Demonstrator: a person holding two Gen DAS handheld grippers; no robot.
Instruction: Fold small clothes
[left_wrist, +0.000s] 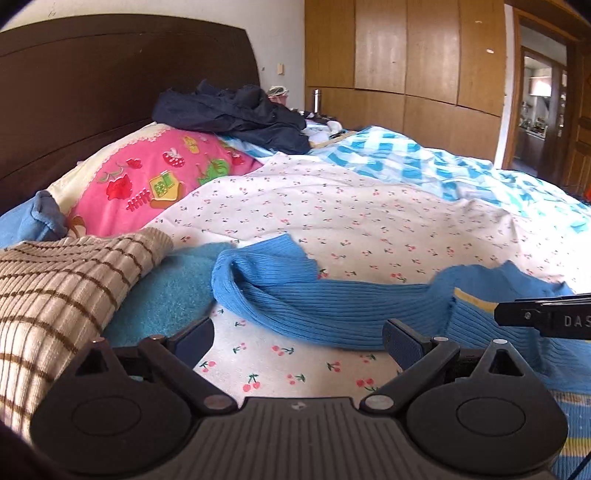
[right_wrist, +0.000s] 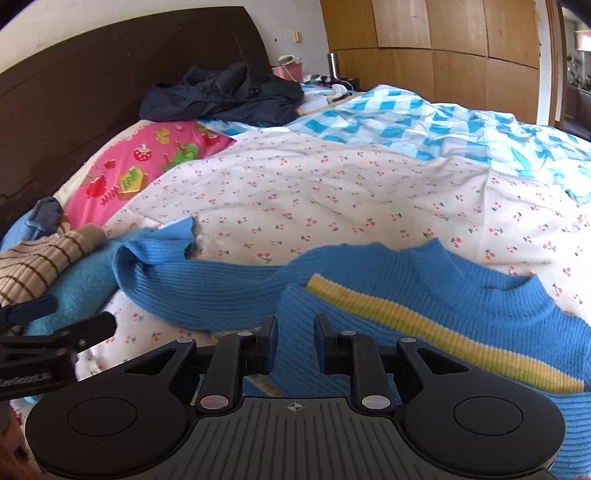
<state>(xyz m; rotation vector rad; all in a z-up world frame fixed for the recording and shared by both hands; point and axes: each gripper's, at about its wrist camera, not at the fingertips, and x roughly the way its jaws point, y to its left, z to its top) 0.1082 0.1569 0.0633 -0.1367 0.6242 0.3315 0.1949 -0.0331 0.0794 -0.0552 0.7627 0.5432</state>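
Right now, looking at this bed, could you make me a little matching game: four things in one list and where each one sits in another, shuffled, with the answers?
Things:
1. dark navy garment
2. pink pillow
3. blue ribbed sweater
4. beige striped knit

Places:
A. spread on the cherry-print cover, nearest the grippers
B. crumpled near the headboard, at the far end of the bed
C. at the left edge, lying on a fuzzy turquoise cloth
D. at the headboard, partly under the cherry-print cover

Pairs: 1-B, 2-D, 3-A, 4-C
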